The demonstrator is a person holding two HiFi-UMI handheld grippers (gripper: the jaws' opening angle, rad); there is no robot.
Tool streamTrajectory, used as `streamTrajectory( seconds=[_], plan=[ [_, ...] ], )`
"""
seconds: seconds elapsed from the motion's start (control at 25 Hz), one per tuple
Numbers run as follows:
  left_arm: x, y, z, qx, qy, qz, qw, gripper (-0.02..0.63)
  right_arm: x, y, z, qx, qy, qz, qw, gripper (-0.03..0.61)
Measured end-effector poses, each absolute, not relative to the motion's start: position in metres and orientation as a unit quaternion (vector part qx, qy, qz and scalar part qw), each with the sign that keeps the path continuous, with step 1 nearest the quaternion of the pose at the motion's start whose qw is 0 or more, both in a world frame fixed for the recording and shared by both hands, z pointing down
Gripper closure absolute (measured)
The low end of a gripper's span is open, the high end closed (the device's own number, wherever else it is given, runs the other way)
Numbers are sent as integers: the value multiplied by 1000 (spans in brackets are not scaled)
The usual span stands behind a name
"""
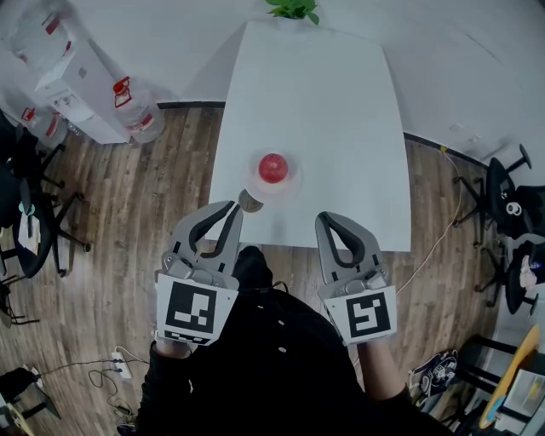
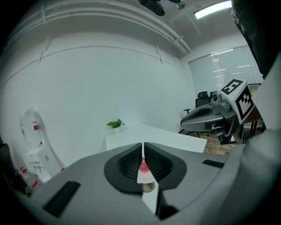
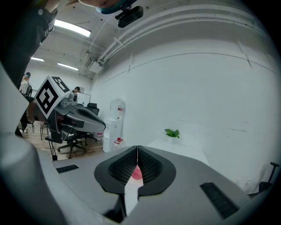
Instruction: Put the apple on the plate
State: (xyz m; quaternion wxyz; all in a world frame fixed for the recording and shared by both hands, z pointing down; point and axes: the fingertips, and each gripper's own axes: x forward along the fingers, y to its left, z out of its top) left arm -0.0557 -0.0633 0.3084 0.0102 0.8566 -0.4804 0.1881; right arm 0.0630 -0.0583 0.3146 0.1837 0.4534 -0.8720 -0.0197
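Both jaw pairs are closed with nothing in them: in the head view the left hand-held gripper (image 1: 230, 209) and right hand-held gripper (image 1: 324, 220) are held side by side at the near edge of the white worktop (image 1: 315, 94). The apple (image 1: 272, 168) sits on the pale plate (image 1: 295, 182), apart from both. A small round thing (image 1: 250, 201) lies just beside the left tips; what it is cannot be told. Each cube shows only a black-and-white square marker. Bottles (image 1: 136, 106) on the floor carry red labels too small to read, and a plant (image 1: 294, 8) is cut off at the top. In the left gripper view the jaws meet, and only a sliver of the apple (image 2: 143, 166) shows past them. In the right gripper view the jaws also meet, with the apple (image 3: 137, 173) partly hidden and the plate hard to make out.
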Motion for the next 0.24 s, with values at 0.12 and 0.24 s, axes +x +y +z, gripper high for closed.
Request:
streamTrajectory(
  seconds=[0.12,0.24],
  plan=[
    [-56,-64,310,857,-481,187,11,587,64,-59,316,453,-872,-20,185,537],
    [-55,-66,311,857,-480,188,12,586,65,-60,317,454,-871,-20,186,537]
  ],
)
